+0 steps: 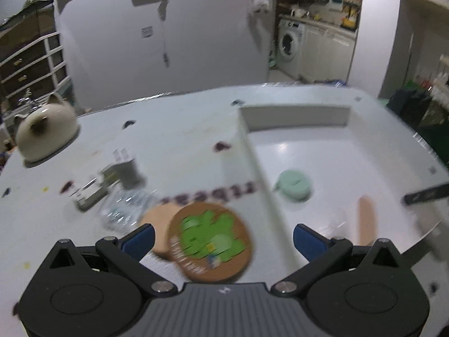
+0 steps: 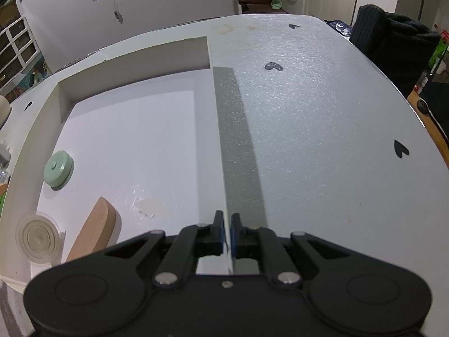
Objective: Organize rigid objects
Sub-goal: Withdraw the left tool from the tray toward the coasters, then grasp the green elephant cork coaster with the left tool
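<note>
1. We hold our left gripper [image 1: 223, 238] with its jaws spread wide and empty, hovering over a round cork coaster [image 1: 211, 241] printed with a blurred green design.
2. That coaster lies on the table [image 1: 168, 140], just outside the left wall of the shallow white box [image 1: 294, 115], partly overlapping a plain tan disc [image 1: 157, 224].
3. Our right gripper [image 2: 227, 234] is pinched closed on the box's right wall, steadying it.
4. Inside the box sit a mint-green round lid [image 2: 58, 170], a tan wooden block [image 2: 94, 231] and a clear plastic disc [image 2: 38, 237].
5. We judge the coaster light, stiff and flat, so it needs a pinch across its raised edge where it rests on the tan disc; the surface looks grippy rather than slick.
6. Beyond the coaster, reversed letters show on the box's side, too smeared to read; the coaster's small print is also unreadable.
</note>
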Motion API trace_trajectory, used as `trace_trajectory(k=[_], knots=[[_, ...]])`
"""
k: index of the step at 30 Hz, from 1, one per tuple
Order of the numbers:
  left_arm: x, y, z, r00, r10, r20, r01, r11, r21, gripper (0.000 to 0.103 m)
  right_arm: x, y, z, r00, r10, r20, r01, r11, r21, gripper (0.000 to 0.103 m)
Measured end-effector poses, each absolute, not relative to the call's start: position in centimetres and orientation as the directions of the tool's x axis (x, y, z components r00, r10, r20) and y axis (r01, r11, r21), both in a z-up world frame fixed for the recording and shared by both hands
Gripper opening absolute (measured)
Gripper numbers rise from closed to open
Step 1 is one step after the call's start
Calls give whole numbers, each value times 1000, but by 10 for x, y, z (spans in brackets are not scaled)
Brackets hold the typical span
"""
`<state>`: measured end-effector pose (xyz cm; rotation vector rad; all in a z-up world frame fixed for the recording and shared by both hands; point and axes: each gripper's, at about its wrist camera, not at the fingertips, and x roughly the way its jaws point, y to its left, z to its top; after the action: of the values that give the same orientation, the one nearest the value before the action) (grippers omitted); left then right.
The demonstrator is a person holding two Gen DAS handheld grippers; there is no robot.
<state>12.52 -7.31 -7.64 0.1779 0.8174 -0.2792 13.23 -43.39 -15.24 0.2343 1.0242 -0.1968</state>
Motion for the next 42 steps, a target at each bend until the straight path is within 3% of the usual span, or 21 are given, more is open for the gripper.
trace_trajectory(k=[12, 19, 35, 42], knots=[[112, -57, -134, 612, -99, -784, 375, 910, 178, 103, 132, -434, -153, 507, -52, -861, 271, 957, 102, 5], [113, -74, -145, 688, -100, -719, 463, 823, 328, 103, 131, -435, -152, 509, -52, -859, 276, 955, 106, 5], [168, -90, -146, 634, -244, -734, 626, 719, 302, 103, 129, -436, -153, 516, -48, -855, 284, 952, 117, 5], [180, -88, -145, 582, -267, -768, 633, 742, 222, 103, 129, -437, -153, 518, -47, -854, 286, 950, 121, 5]])
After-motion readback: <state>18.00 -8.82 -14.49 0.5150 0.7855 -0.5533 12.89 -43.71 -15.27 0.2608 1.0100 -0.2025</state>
